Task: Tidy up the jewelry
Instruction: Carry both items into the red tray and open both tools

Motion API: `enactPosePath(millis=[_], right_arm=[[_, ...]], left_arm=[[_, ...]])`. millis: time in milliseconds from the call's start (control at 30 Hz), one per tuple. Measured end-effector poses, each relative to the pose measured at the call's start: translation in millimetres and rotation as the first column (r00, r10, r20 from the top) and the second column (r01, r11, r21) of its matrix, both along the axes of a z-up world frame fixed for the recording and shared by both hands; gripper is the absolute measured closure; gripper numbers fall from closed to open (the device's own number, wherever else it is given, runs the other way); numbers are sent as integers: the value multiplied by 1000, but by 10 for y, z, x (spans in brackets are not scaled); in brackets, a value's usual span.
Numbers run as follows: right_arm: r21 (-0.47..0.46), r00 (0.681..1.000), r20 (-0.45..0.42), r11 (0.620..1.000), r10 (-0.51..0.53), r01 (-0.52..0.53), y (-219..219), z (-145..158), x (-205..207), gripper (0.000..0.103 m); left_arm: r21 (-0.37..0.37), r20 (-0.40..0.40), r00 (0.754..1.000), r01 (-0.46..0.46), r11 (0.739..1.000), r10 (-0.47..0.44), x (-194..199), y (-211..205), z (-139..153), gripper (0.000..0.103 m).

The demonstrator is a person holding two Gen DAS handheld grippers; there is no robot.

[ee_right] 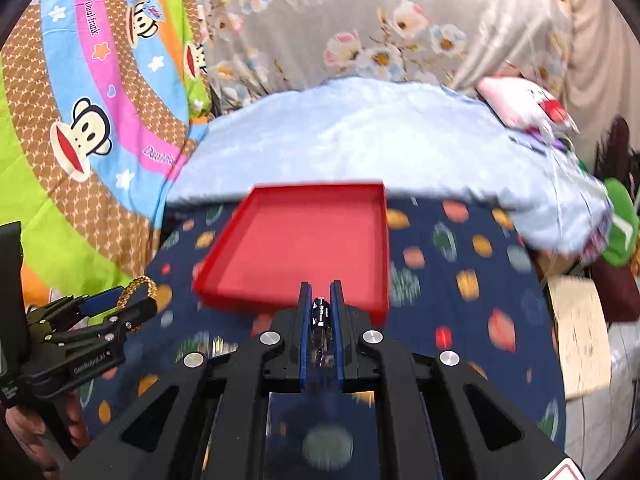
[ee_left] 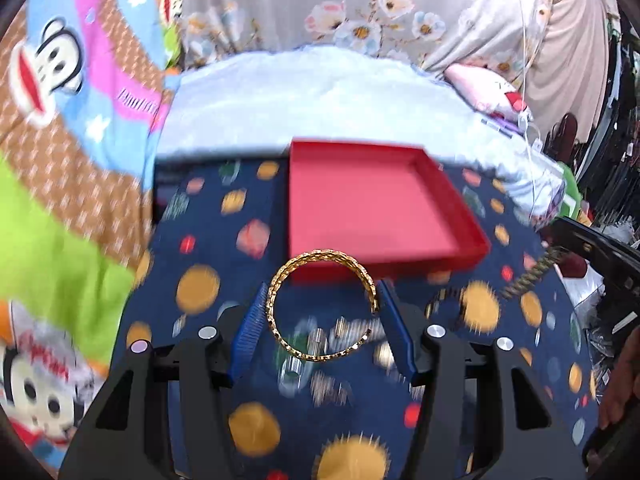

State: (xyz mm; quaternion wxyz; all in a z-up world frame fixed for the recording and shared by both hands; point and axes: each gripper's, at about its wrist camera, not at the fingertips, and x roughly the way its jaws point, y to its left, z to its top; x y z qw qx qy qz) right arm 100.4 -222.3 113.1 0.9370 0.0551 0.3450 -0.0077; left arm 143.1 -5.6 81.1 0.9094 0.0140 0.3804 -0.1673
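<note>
A gold bangle (ee_left: 320,257) with an open end is held upright between the blue pads of my left gripper (ee_left: 324,292), above the spotted cloth. Just beyond it lies an empty red tray (ee_left: 360,208). In the right wrist view my right gripper (ee_right: 321,286) is shut on a thin metallic chain piece (ee_right: 320,312), close over the near edge of the red tray (ee_right: 304,248). The left gripper (ee_right: 120,300) with the bangle (ee_right: 140,284) shows at the left. From the left wrist view, the chain (ee_left: 524,276) hangs from the right gripper (ee_left: 560,240).
The tray sits on a dark blue cloth with coloured dots (ee_left: 200,288). Behind it is a light-blue blanket (ee_right: 360,140), a cartoon quilt (ee_right: 80,120) at the left, and a pink pillow (ee_right: 520,100) at the back right. A hand (ee_right: 36,432) holds the left gripper.
</note>
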Motion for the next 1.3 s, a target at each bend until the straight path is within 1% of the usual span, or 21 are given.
enactPosePath(millis=[67, 100, 167, 267, 333, 400, 533, 600, 733, 867, 933, 967, 1000, 1033, 1067, 1100, 1167, 1200, 1267, 1300], right_arm=[[-14, 1000, 10, 1000, 14, -14, -4, 81, 271, 95], [-17, 1000, 14, 1000, 23, -23, -14, 114, 440, 95], [-9, 999, 10, 999, 37, -37, -39, 142, 695, 95], [21, 999, -11, 998, 53, -53, -103, 105, 1166, 95], [32, 998, -23, 998, 53, -52, -128, 49, 1409, 95], [35, 998, -42, 998, 48, -47, -170, -43, 1671, 95], [24, 996, -81, 999, 40, -38, -208, -256, 2069, 95], [8, 994, -104, 999, 35, -34, -225, -387, 2225, 95], [-10, 989, -143, 1000, 23, -24, -290, -616, 2453, 95], [-21, 984, -177, 1000, 12, -16, -338, -785, 2535, 94], [-40, 985, -171, 999, -2, -4, -341, -822, 2535, 93], [-43, 986, -167, 999, -12, 4, -359, -825, 2523, 88], [-45, 987, -159, 999, -26, 19, -383, -810, 2494, 83], [-43, 988, -150, 999, -33, 27, -400, -787, 2460, 75], [-40, 990, -137, 999, -40, 35, -422, -753, 2401, 71], [-42, 991, -126, 998, -48, 43, -439, -715, 2335, 71], [-53, 993, -108, 997, -56, 50, -435, -638, 2191, 71], [-58, 994, -87, 997, -60, 55, -436, -581, 2044, 70], [-70, 996, -62, 996, -66, 62, -424, -508, 1782, 64], [-77, 996, -50, 994, -76, 72, -421, -484, 1610, 64]], left_arm=[[10, 29, 1000, 5, 1000, -6, 182, -107, 80, 49], [11, 44, 999, 9, 1000, -9, 350, -189, 133, 49], [3, 49, 999, 20, 1000, -20, 576, -288, 176, 49], [1, 46, 998, 32, 999, -32, 1029, -510, 194, 49], [3, 46, 998, 37, 999, -37, 1235, -614, 170, 49], [11, 41, 999, 34, 999, -34, 1455, -733, 105, 49], [41, -1, 999, 39, 998, -39, 1839, -954, -121, 49], [70, -16, 999, 46, 996, -45, 1973, -1060, -257, 49], [95, -36, 998, 53, 994, -50, 2146, -1190, -455, 49], [91, -57, 998, 29, 995, -24, 2303, -1207, -563, 48], [99, -64, 998, 15, 995, -9, 2350, -1199, -594, 48], [105, -63, 998, 13, 994, -7, 2360, -1197, -602, 46], [116, -60, 998, 10, 993, -3, 2364, -1195, -610, 39], [117, -56, 998, 9, 993, -2, 2364, -1190, -602, 33], [117, -51, 999, 1, 993, 5, 2345, -1167, -593, 29], [113, -46, 999, -5, 994, 10, 2320, -1137, -572, 24], [94, -33, 999, -11, 996, 14, 2218, -1044, -503, 24], [86, -28, 999, -12, 996, 15, 2171, -1001, -469, 24], [62, -13, 1000, -22, 998, 23, 1994, -866, -368, 24], [55, -4, 1000, -26, 998, 26, 1912, -797, -328, 24]])
